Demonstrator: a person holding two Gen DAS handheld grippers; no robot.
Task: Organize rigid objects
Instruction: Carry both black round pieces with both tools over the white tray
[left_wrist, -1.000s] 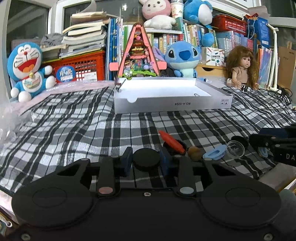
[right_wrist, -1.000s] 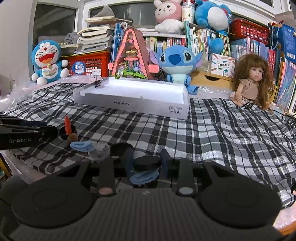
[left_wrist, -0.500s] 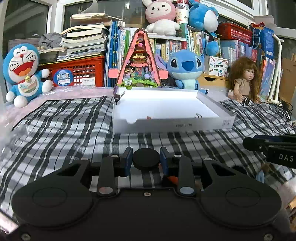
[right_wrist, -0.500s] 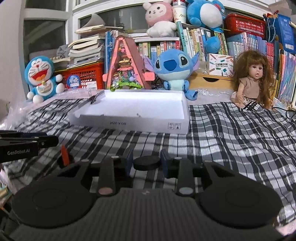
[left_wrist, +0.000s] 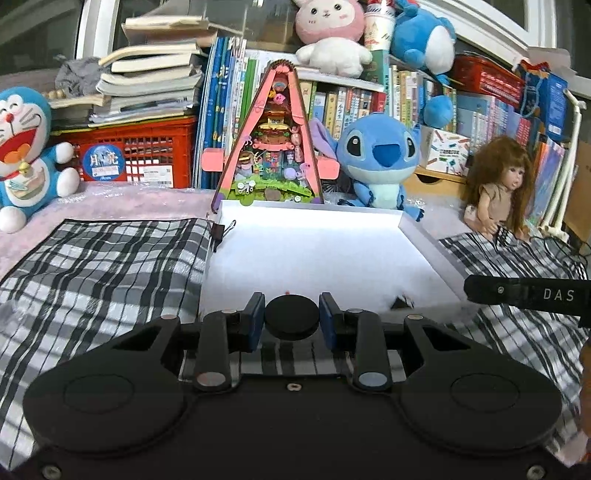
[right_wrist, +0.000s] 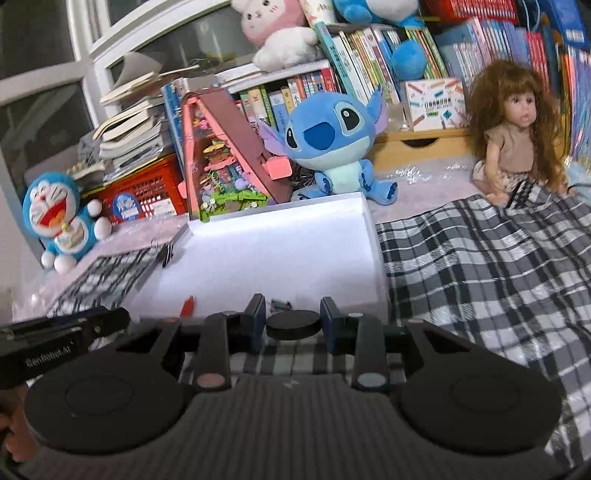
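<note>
A shallow white box (left_wrist: 314, 254) lies on the plaid cloth; it also shows in the right wrist view (right_wrist: 280, 254). My left gripper (left_wrist: 291, 318) holds a black round disc (left_wrist: 291, 318) between its blue pads at the box's near edge. My right gripper (right_wrist: 293, 323) holds another black disc (right_wrist: 293, 324) just above the box's near edge. My left gripper's side shows in the right wrist view (right_wrist: 59, 332), with a red-orange stick (right_wrist: 188, 305) by it. A small dark item (right_wrist: 280, 303) lies inside the box.
A black binder clip (left_wrist: 221, 233) sits on the box's left rim. Behind stand a Doraemon plush (left_wrist: 26, 158), a pink triangular dollhouse (left_wrist: 275, 140), a Stitch plush (left_wrist: 376, 158) and a doll (left_wrist: 498, 188). Plaid cloth (right_wrist: 498, 266) spreads to the right.
Both grippers rose from the small items at the cloth's front edge and moved forward to the white box, each keeping its black disc. The items on the cloth have dropped out of view.
</note>
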